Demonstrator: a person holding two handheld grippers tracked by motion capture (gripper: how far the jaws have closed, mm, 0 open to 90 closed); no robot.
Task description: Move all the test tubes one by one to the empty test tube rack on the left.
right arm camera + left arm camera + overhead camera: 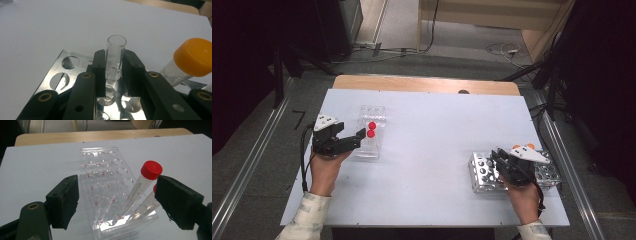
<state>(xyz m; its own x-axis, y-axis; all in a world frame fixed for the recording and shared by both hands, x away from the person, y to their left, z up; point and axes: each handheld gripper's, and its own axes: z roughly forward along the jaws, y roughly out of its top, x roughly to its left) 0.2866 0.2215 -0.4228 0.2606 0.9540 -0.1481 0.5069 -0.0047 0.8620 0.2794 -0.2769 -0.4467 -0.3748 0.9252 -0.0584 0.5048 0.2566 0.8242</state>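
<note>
A clear plastic rack [373,112] lies at the left of the white table, holding two red-capped tubes [371,129] that lean in its holes. My left gripper [357,139] is open, its jaws standing either side of the rack's near end [100,162]; the taller red-capped tube [150,170] leans by the right-hand jaw. At the right front stands a metal rack [482,172]. My right gripper [115,62] is shut on a clear open-topped glass tube [116,45] standing upright in a hole of that metal rack [62,67].
An orange-capped tube [193,56] leans in the metal rack just right of the right gripper. The white sheet [432,130] covers a wooden table whose far edge [422,82] shows. Cables and metal rails lie on the floor around it.
</note>
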